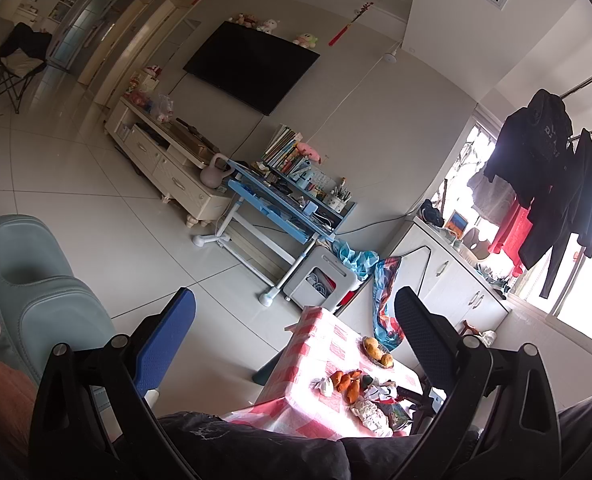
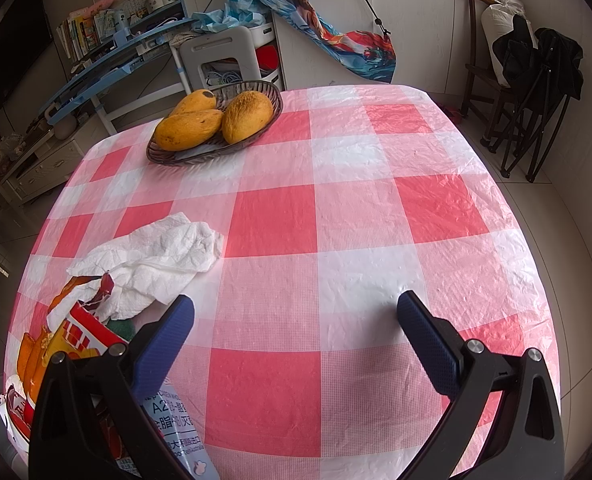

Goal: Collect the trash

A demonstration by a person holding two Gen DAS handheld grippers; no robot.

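Though shallow, basket (image 2: 273,98) with mangoes (image 2: 247,115)

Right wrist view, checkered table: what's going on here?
A person holds two tongs for trash pickup; nothing is grabbed yet. The right tongs hang open over the tablecloth, next to a crumpled tissue, torn wrappers and a milk carton at the near left edge. The basket of mangoes sits at the far side. The left tongs are open, off the table.
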